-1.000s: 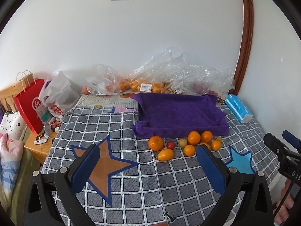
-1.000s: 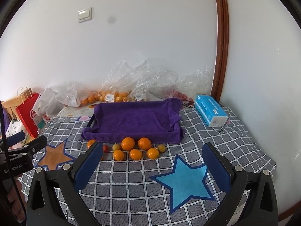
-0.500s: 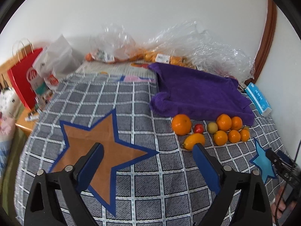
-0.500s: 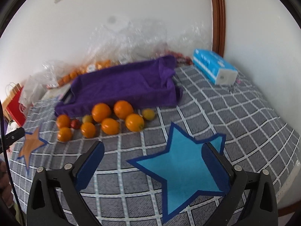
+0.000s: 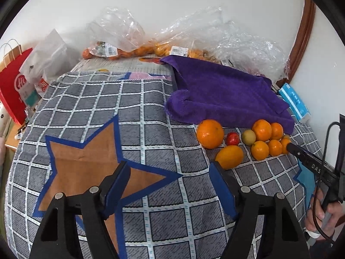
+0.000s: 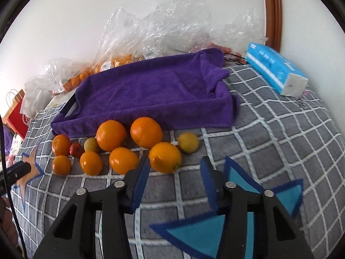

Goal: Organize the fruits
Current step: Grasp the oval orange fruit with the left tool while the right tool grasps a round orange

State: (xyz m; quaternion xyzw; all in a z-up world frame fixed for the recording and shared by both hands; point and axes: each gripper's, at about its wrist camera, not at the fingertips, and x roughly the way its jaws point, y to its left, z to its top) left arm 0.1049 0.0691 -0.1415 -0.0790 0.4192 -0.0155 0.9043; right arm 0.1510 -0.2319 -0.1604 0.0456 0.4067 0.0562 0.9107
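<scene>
Step in hand, as judged: approach to the first pick; no fruit has yet gone onto the purple towel (image 6: 155,90), which looks draped over a tray. Right gripper (image 6: 174,172): jaws closing, now at a narrow gap, nothing between the pads; the nearest orange (image 6: 165,157) lies just ahead of the tips, slightly toward the left pad, not touched. Left gripper (image 5: 169,179): jaws also closing but wider, empty, poised over the brown star (image 5: 92,161) on the checked cloth (image 5: 151,112); an oval orange fruit (image 5: 229,157) sits just past its right pad. Next move probably calls for re-spreading the right jaws, since the present gap looks tighter than the orange, then advancing to straddle it. Farther ahead of the right gripper: the rest of the fruit cluster, packed close, with a yellow lemon (image 6: 188,142) to the right and a small red fruit (image 6: 76,150) far left. Neighbours touching the target may get nudged and roll. Beyond the towel: crumpled plastic bags (image 6: 163,28) holding more fruit against the wall. Far right, a blue tissue pack (image 6: 276,71), clear of the path.
</scene>
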